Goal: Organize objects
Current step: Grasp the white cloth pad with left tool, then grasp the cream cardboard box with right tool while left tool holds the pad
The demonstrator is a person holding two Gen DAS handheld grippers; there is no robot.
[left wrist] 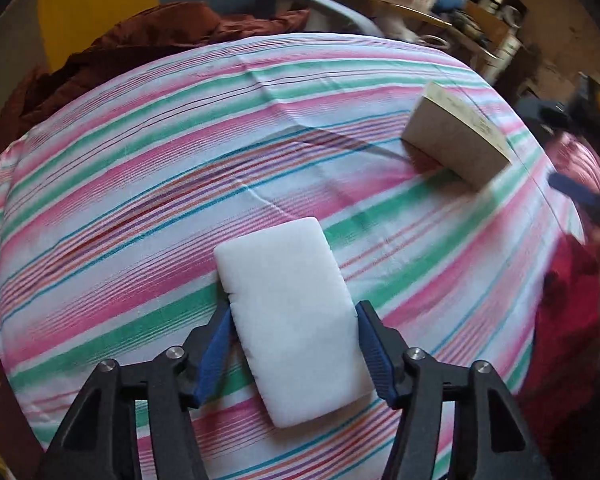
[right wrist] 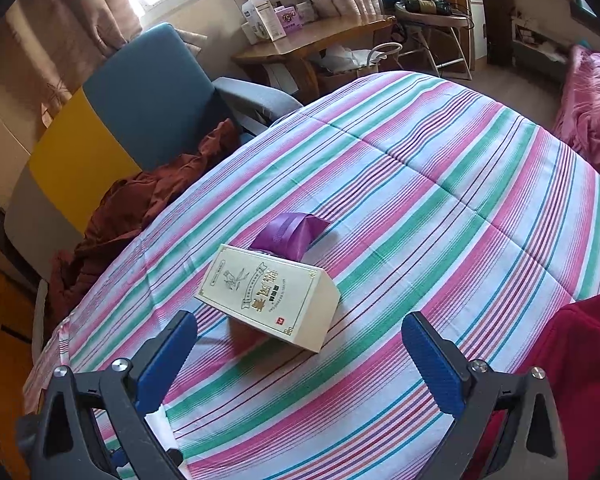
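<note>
Clamping the white rounded-rectangle foam-like pad [left wrist: 292, 320], the left gripper [left wrist: 294, 318] has its blue fingers pressed against the pad's two long sides, w/ small dents where they bite. Pad looks lifted or just at the striped pink, green and white bedsheet [left wrist: 140, 184]; can't tell if its underside touches the cloth. So one object is in hand, not yet placed anywhere I can see.

Right gripper [right wrist: 300, 340] is spread wide apart, nothing between the fingers, hovering over the sheet just short of the cream rectangular cardboard box with gold print [right wrist: 268, 300]. Box lies on its side, one end propped up on or against the purple folded fabric pouch [right wrist: 290, 234] behind it, touching it as far as I can tell. In the left wrist view the same box [left wrist: 452, 140] sits well apart from the pad, toward the far right of the bed.

Progress, my guess: early to mid. Pad is grabbed, box and pouch untouched and loose. No tray, bin or obvious target spot shows, so where things should end up is unclear. Left: set pad down near the others, then probably right hand takes the box. Rust-brown crumpled cloth [right wrist: 140, 208] and blue armchair [right wrist: 148, 92] sit beyond the bed edge, prob. not part of it.
</note>
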